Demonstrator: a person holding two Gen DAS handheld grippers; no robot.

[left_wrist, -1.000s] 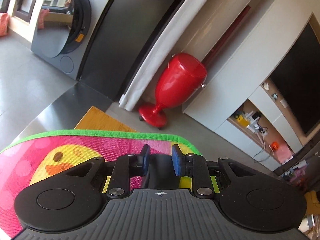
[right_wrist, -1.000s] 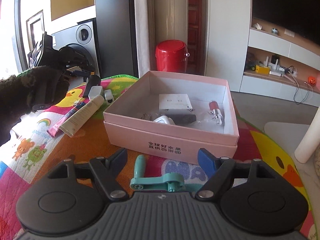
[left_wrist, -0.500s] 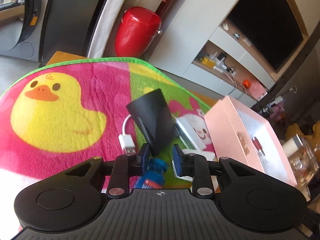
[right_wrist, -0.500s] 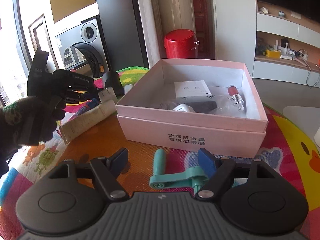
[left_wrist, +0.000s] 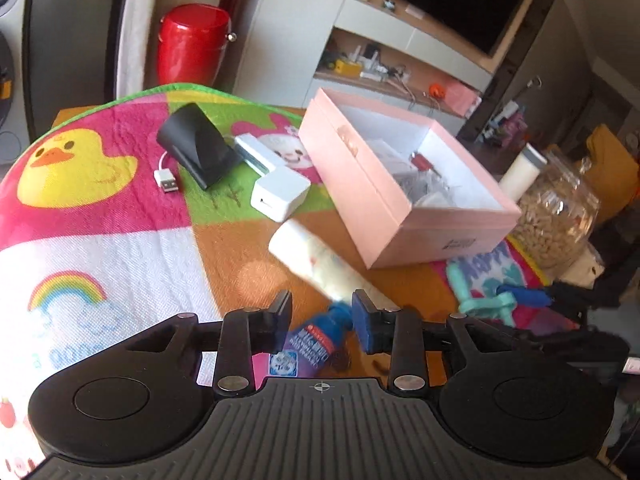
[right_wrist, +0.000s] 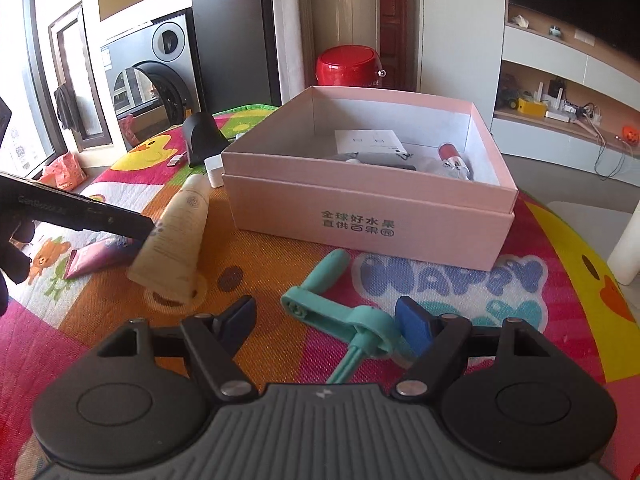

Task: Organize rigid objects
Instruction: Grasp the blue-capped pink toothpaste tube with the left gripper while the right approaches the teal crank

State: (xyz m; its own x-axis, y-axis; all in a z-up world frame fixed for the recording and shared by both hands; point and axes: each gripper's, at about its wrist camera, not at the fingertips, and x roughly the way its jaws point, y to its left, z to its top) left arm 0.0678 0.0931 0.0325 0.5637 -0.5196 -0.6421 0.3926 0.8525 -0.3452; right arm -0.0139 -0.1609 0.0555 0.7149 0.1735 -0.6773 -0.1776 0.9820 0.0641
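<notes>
A round table covered by a bright cartoon mat (left_wrist: 120,240) fills both views. In the left wrist view, the left gripper (left_wrist: 322,318) sits at the lower centre of the frame; its jaws have just been opening and now stand partly apart, with the blue cap end of a small pink-and-blue tube (left_wrist: 316,344) lying between them on the mat, the pads not visibly pressing it. Just above the gripper, a cream tube (left_wrist: 320,258) lies slantwise toward the frame's centre. Above it sit a white charger block (left_wrist: 280,194), a black wedge-shaped object (left_wrist: 198,150) and a white USB cable (left_wrist: 166,178), in the upper left part of the mat. An open pink box (left_wrist: 380,196) stands at centre right, holding several small items. In the right wrist view, the right gripper (right_wrist: 328,320) at the bottom centre has its fingers spread wide, with a teal crank-shaped handle (right_wrist: 344,316) lying between them, close to the right blue pad. The pink box stands at the frame's centre, beyond the handle.
</notes>
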